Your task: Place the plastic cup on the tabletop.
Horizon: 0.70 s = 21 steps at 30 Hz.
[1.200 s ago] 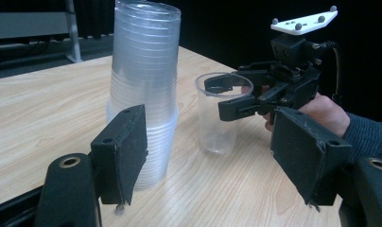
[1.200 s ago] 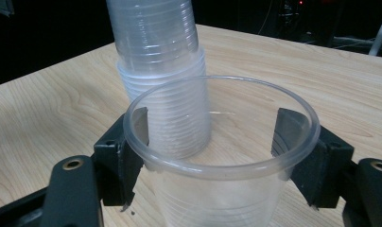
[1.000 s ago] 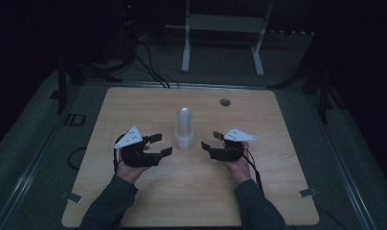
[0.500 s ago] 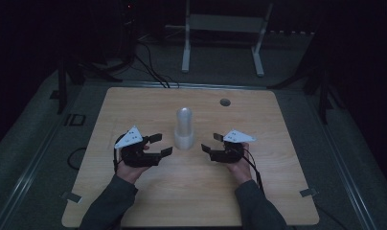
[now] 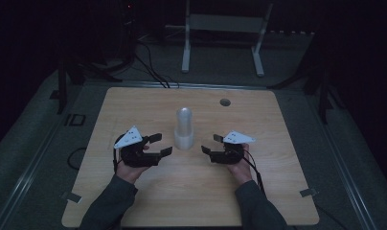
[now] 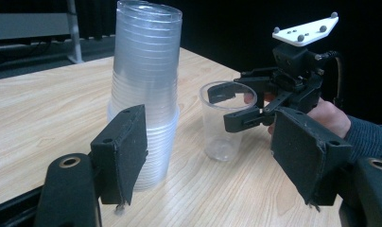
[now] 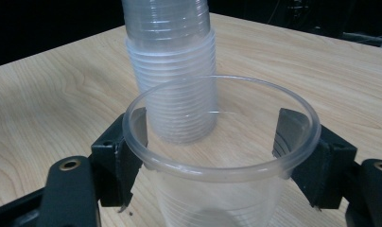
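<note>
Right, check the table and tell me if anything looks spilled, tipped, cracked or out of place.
Nothing stands out. The stack of clear cups stands mouth-down and straight on the table. A single cup stands upright beside it, dry and whole, between the jaws of the right tongs, which have just been opening. The left tongs are open with nothing between the jaws.

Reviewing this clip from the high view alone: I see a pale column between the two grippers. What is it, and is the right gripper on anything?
Observer: The column is a stack of clear plastic cups, nested with the wider end down.
Operator: And the right gripper?
Observer: A single clear cup stands upright on the table beside the stack, with the jaws of the right gripper on either side of it just under the rim.
Operator: Is it clamped?
Observer: Those jaws have just been opening. The cup looks round and unsqueezed, but I can't tell whether the pads touch it.
</note>
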Each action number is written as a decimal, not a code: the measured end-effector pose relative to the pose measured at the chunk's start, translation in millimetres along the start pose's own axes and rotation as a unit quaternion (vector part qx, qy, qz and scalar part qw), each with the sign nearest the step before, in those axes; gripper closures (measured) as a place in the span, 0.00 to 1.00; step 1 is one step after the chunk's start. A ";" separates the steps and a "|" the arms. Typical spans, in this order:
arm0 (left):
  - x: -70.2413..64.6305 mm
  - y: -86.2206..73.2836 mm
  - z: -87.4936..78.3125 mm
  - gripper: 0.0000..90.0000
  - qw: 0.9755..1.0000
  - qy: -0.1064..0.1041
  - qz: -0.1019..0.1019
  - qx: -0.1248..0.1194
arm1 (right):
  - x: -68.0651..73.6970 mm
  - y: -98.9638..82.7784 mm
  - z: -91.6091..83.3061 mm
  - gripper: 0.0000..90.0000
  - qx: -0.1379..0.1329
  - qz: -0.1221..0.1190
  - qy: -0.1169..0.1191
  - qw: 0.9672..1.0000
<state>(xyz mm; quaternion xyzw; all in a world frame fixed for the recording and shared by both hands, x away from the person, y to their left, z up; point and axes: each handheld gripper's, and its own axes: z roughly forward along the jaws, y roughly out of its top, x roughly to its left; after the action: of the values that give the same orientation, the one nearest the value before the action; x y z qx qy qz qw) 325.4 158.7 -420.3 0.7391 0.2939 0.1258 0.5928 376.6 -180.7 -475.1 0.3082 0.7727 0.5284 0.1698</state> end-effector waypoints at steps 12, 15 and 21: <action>-0.2 0.0 -0.1 0.31 1.000 0.000 0.000 -0.001 | 2.4 -4.9 -4.5 0.28 0.006 -0.002 0.005 1.000; -0.1 0.3 -0.8 0.31 1.000 0.001 0.001 -0.001 | 3.5 -6.3 -5.2 0.23 0.010 0.001 0.004 1.000; 0.6 0.5 -2.0 0.31 1.000 0.000 -0.002 -0.005 | 5.4 -8.7 -7.4 0.17 0.024 -0.001 0.002 1.000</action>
<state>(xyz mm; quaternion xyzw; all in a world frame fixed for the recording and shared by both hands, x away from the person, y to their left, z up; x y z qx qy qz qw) 325.0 160.6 -419.3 0.7356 0.2947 0.1268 0.5967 365.6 -184.6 -479.9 0.3102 0.7858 0.5102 0.1612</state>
